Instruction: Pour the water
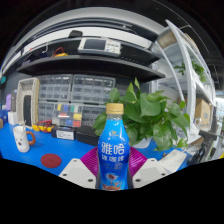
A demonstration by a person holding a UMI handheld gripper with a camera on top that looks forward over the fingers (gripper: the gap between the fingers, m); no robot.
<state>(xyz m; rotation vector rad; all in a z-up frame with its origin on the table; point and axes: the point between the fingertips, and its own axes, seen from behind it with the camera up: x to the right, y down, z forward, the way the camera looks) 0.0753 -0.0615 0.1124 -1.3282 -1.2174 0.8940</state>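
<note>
— What is the gripper view showing right now?

— A blue-labelled water bottle with an orange cap is standing upright between the two fingers, filling the middle of the view. The gripper is clenching it: the pink pads are pressing against the label on both sides (the lower part of the bottle is sitting down between the white finger bodies).

— And what is lying around it?

— A blue table is stretching out to the left beyond the fingers. A white cup is standing there, well apart from the bottle, with a small dark red round thing lying near it on the table.

— Anything behind?

— A leafy green plant is rising just behind the bottle and to its right. Farther back, a shelf unit is carrying boxes and small clutter (too small to make out what they are).
</note>
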